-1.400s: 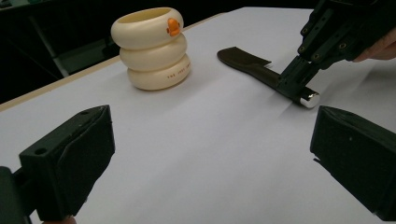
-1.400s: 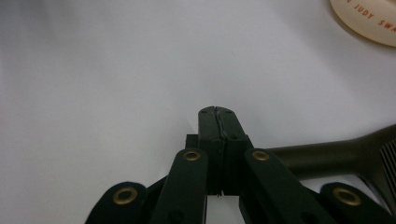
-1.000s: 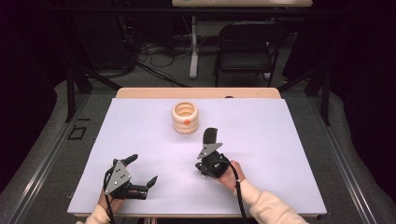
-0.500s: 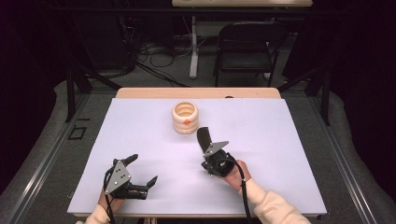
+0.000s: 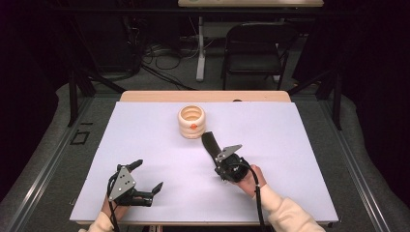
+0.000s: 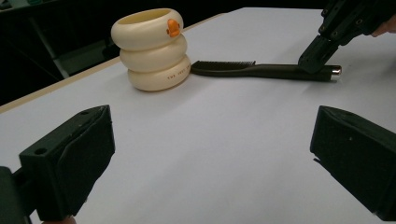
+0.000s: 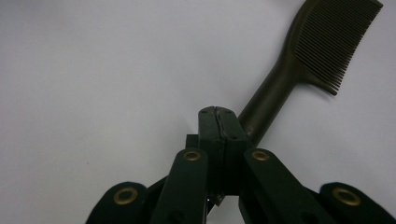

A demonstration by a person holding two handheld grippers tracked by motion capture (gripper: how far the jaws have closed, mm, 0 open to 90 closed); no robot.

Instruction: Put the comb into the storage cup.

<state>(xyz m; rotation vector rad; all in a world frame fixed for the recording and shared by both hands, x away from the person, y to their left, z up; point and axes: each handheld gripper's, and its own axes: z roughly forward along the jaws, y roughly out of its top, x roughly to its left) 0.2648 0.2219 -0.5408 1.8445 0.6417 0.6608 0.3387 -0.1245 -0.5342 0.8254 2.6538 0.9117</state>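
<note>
A dark comb (image 5: 209, 141) lies flat on the white table (image 5: 300, 145), its toothed head close beside a cream ring-stacked cup (image 5: 192, 121) with an orange dot. My right gripper (image 5: 219, 156) is shut, its closed tips resting on the comb's handle (image 6: 261, 70) near the metal end. In the right gripper view the jaws meet at the right gripper's tips (image 7: 217, 114), with nothing between them, and the comb (image 7: 327, 42) runs out from beside them. My left gripper (image 5: 147, 176) stands open near the front left edge, facing the cup (image 6: 154, 49).
A wooden strip (image 5: 203, 96) borders the table's far edge. A black chair (image 5: 256, 46) and floor cables stand beyond it. A person's hands and cream sleeve (image 5: 285, 212) come in from the front.
My right gripper shifted a little to the right and turned, and the comb's head swung left toward the cup. The left gripper stayed put.
</note>
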